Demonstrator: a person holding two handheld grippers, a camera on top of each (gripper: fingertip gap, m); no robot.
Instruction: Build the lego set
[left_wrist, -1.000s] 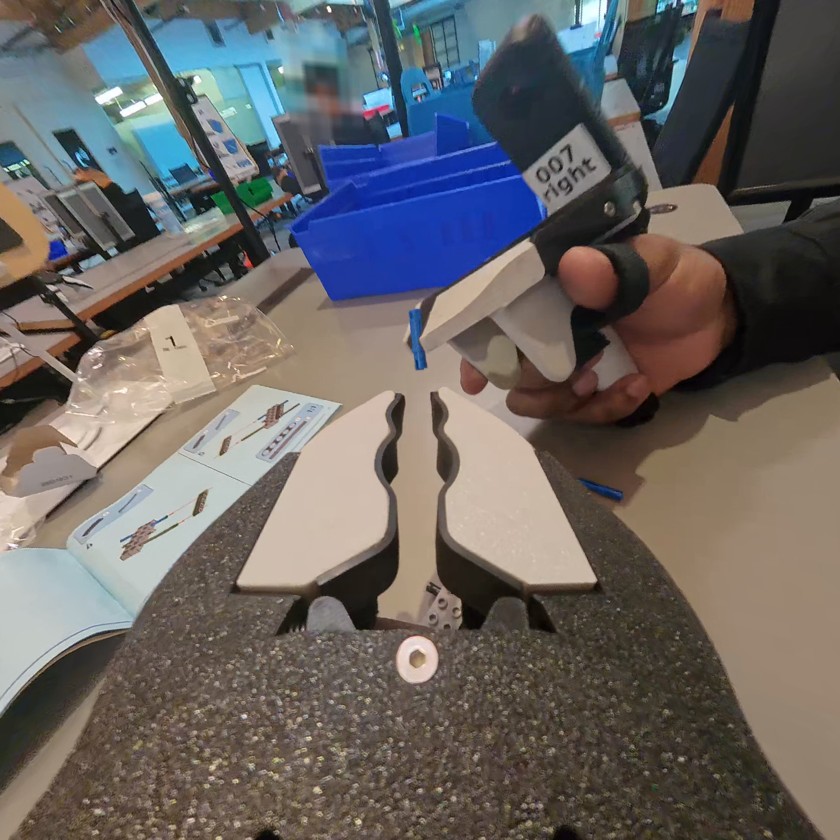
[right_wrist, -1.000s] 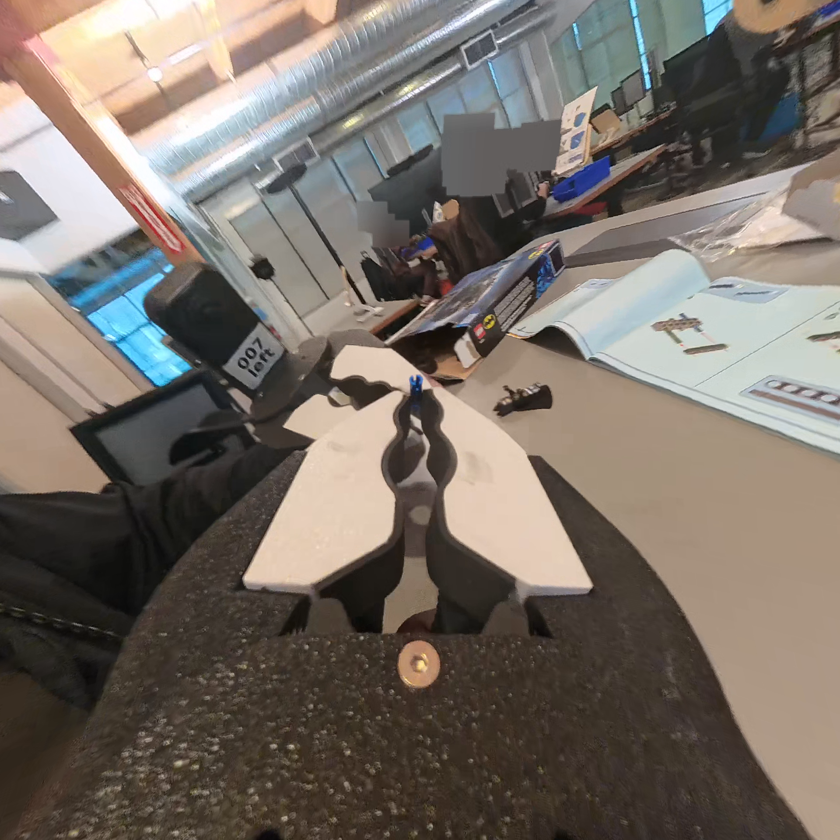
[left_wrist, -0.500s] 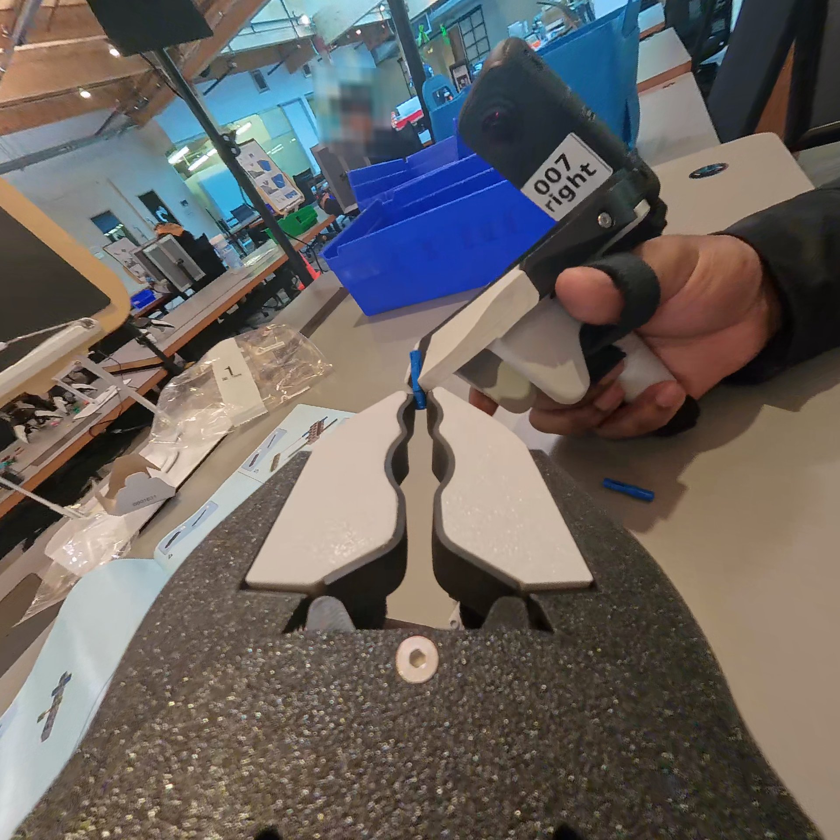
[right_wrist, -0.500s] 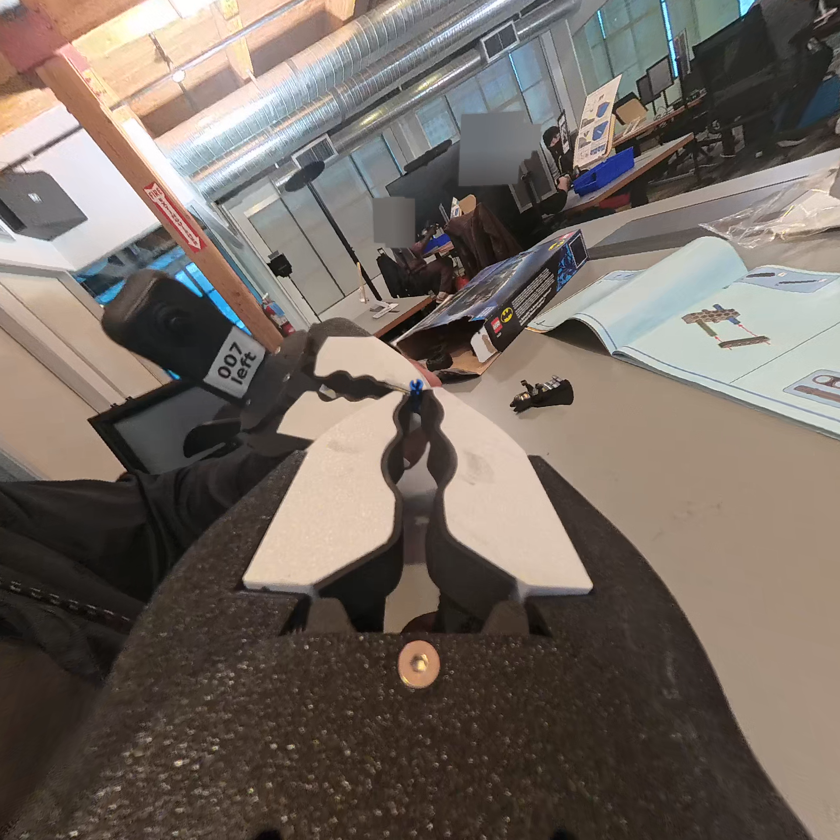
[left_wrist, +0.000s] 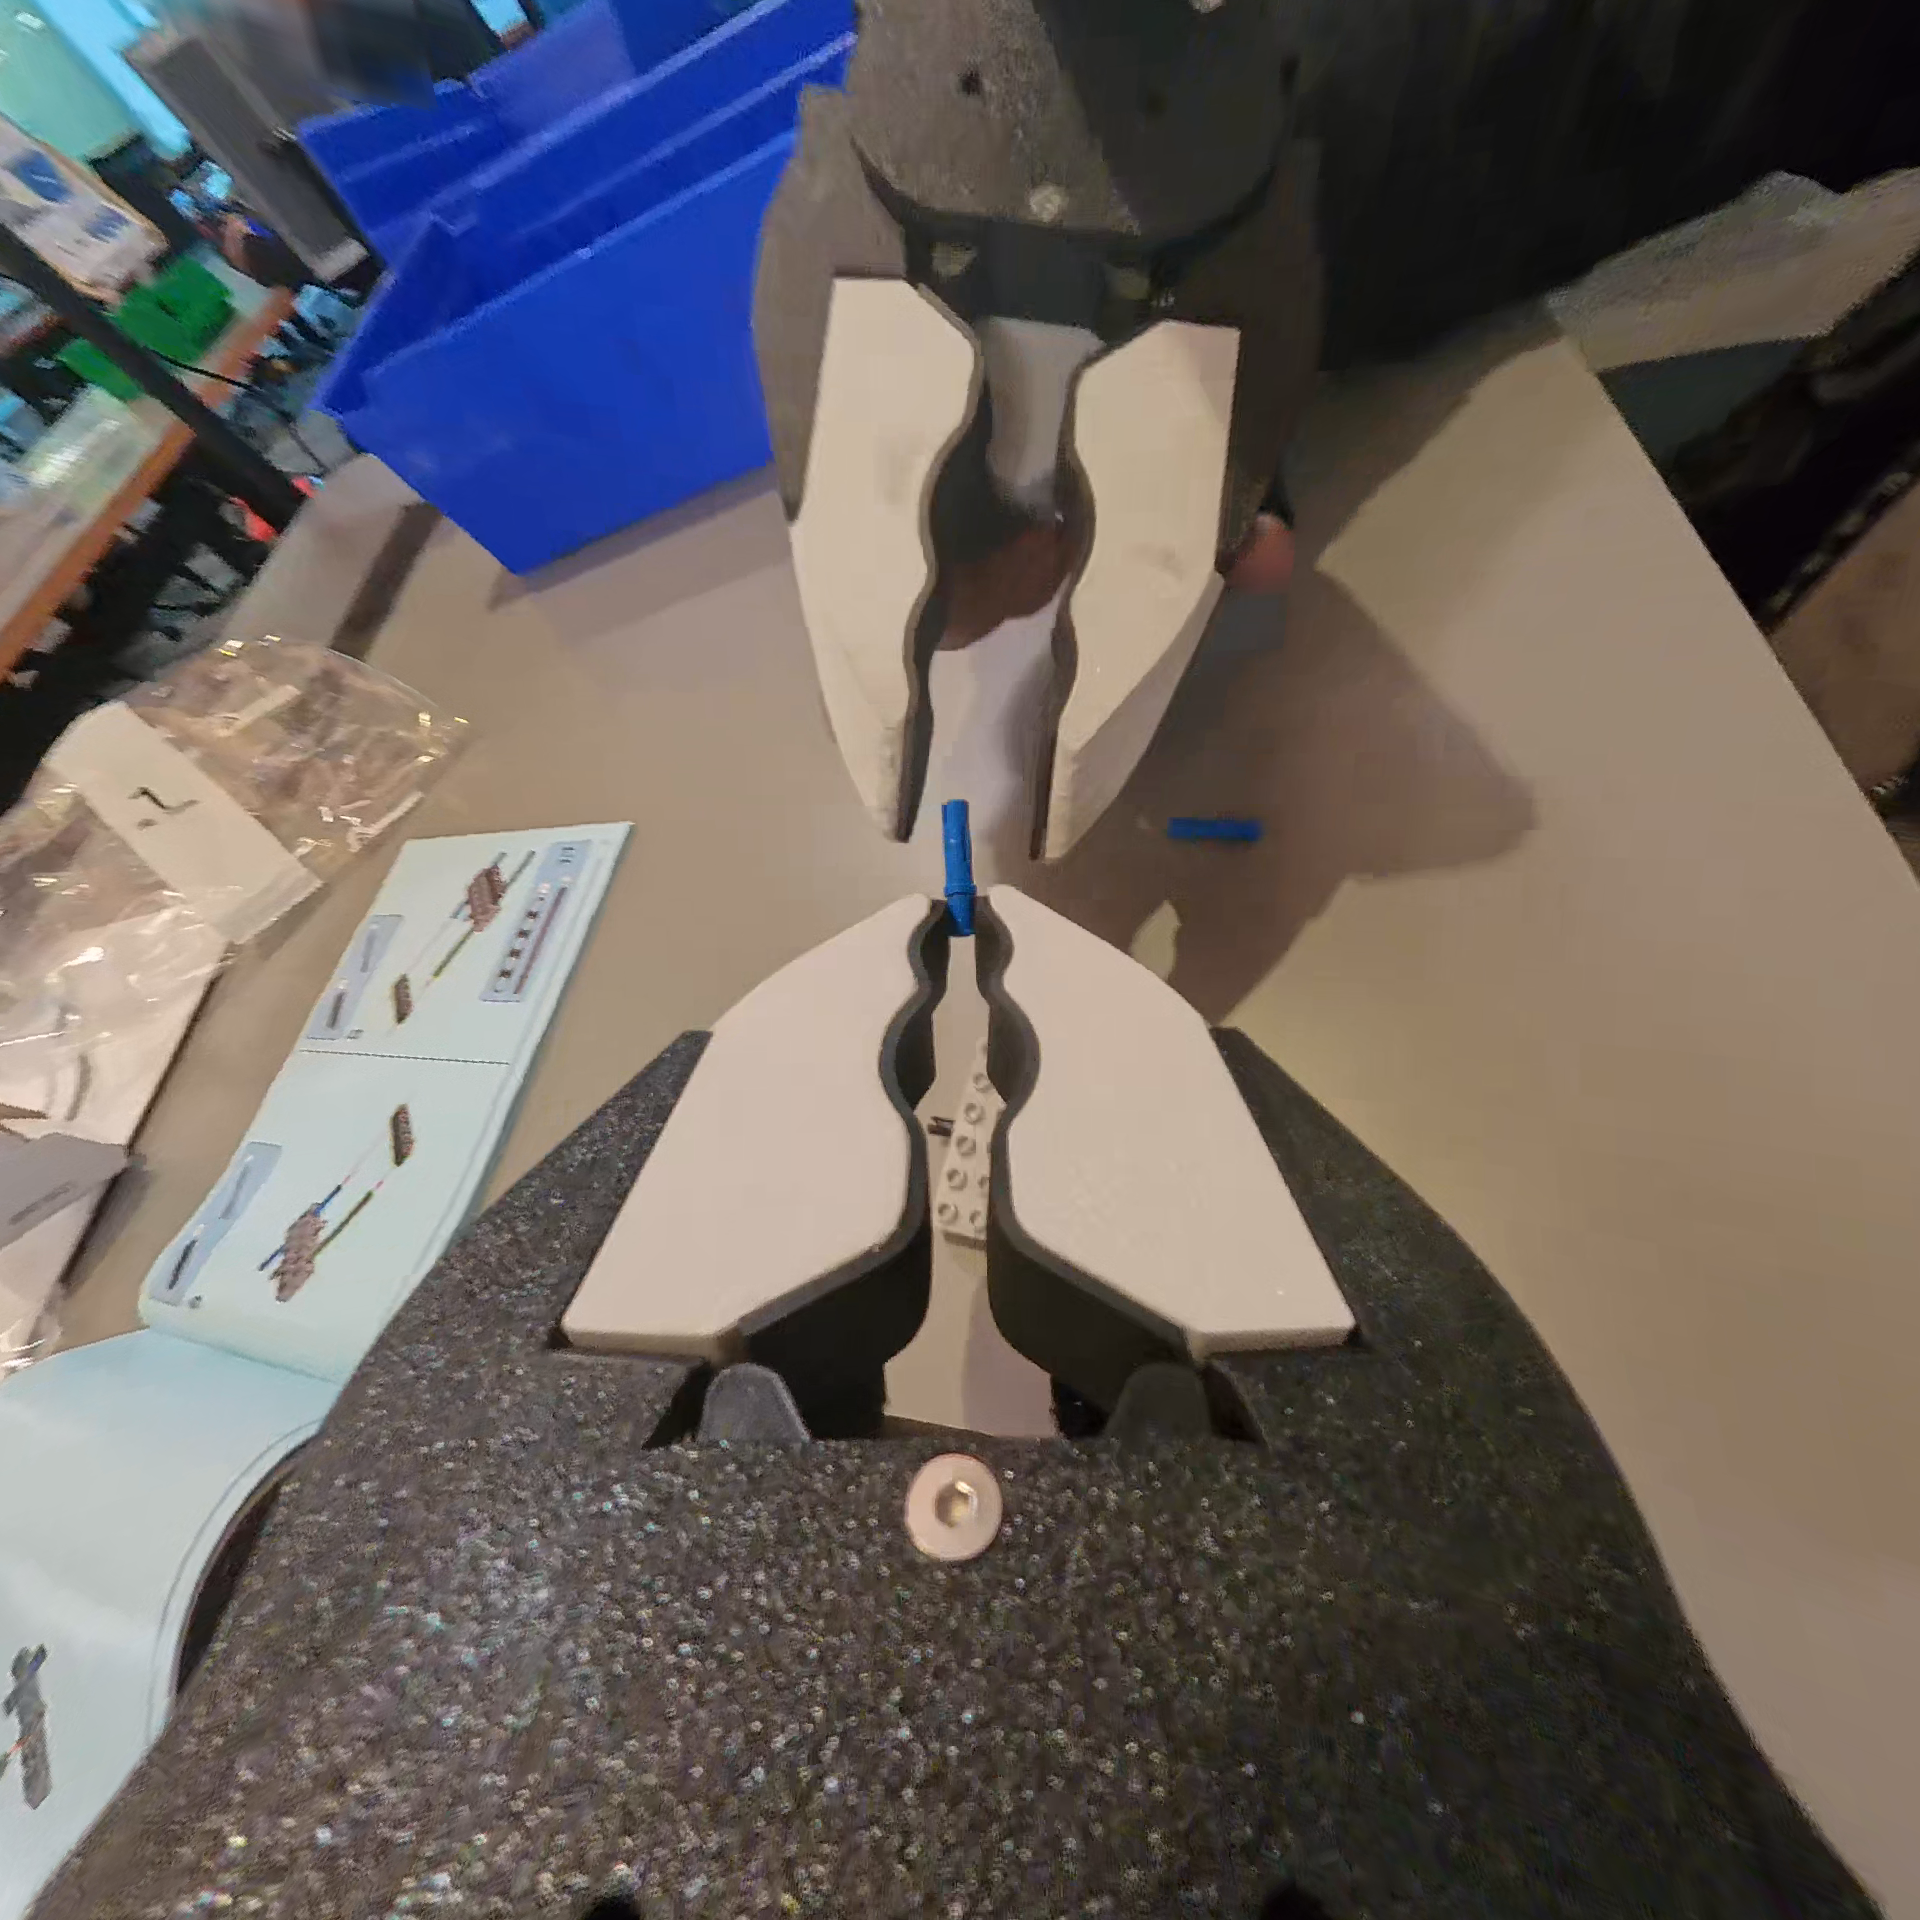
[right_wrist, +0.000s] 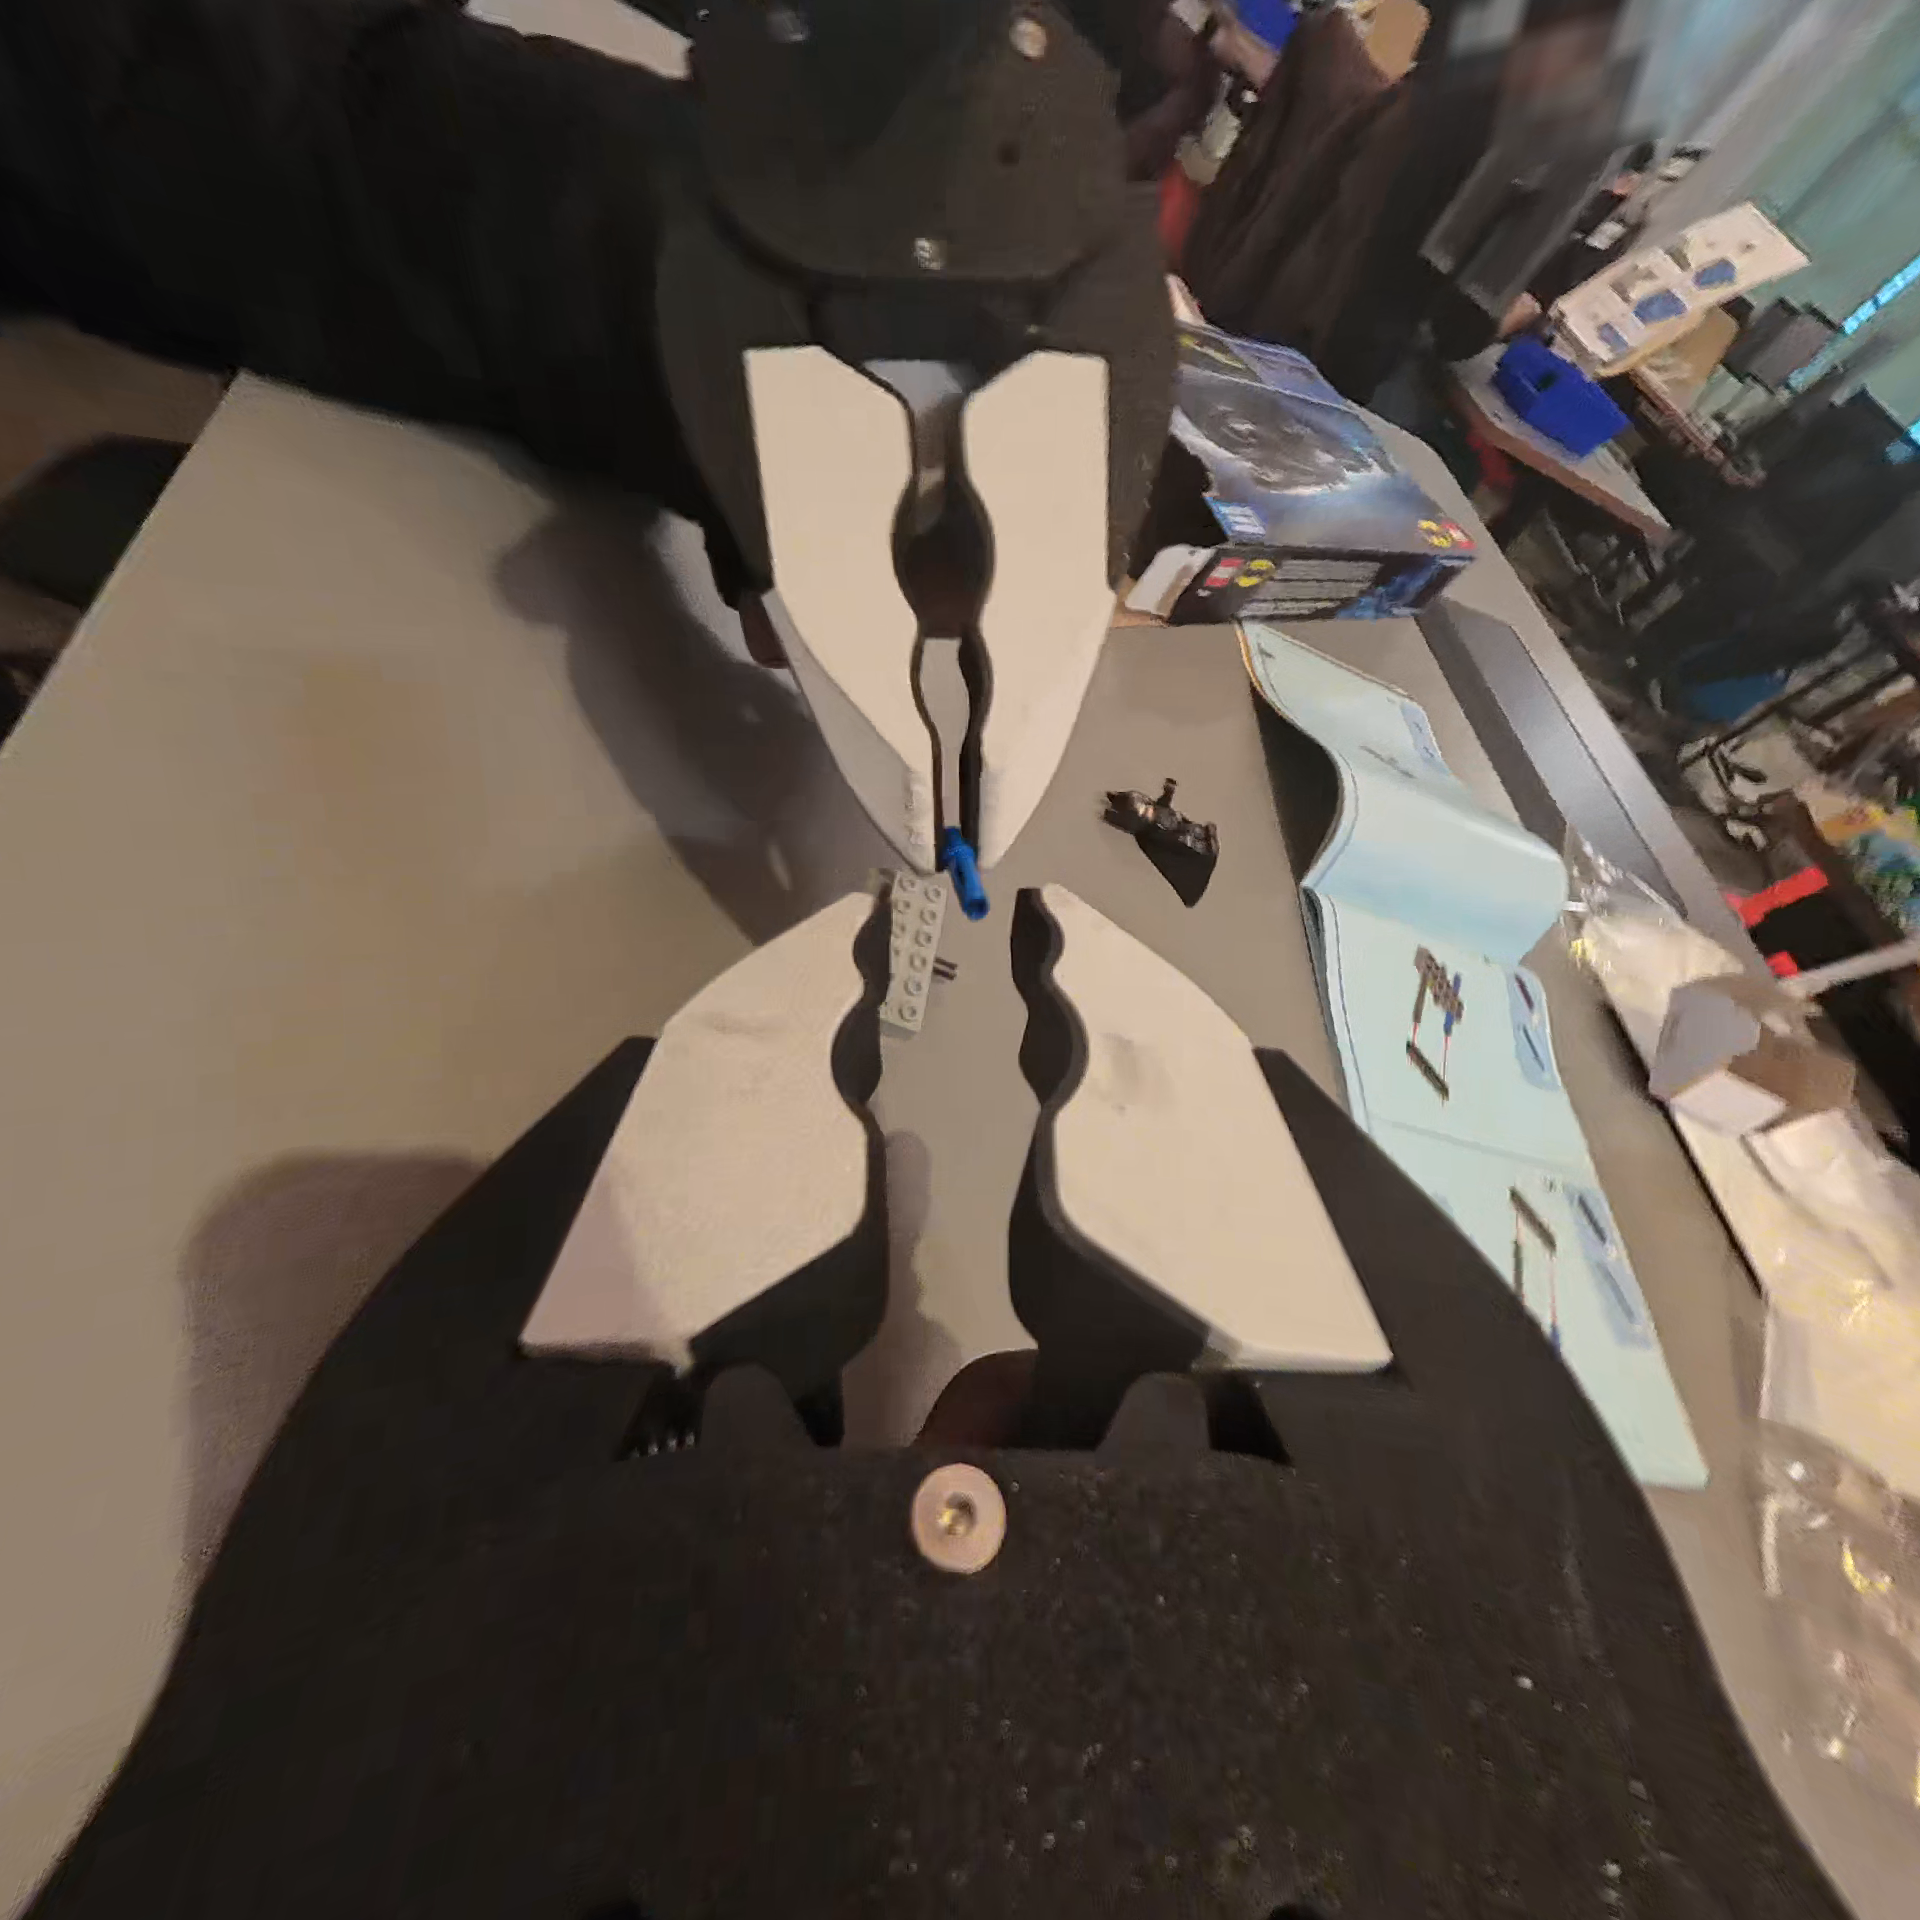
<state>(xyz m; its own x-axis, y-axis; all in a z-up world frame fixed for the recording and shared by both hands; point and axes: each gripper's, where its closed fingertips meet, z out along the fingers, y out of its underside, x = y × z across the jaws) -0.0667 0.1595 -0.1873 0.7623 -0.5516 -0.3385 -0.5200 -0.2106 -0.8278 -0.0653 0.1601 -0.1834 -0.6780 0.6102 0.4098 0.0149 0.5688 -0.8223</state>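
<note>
Left wrist view: we see our left gripper (left_wrist: 958, 906) now pinching the small blue plastic pin (left_wrist: 956, 864) alone; at twelve o'clock, the right gripper (left_wrist: 971, 836) has spread, releasing it, so the handover looks complete.

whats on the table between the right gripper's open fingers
A grey studded plate lies there, hard against one finger, in the right wrist view.

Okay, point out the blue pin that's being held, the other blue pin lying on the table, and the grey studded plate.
Held blue pin (left_wrist: 957, 868), left wrist view: its shaft.
Loose blue pin (left_wrist: 1214, 829), left wrist view: mid-length.
Grey studded plate (right_wrist: 914, 961), right wrist view: studded top.
</note>
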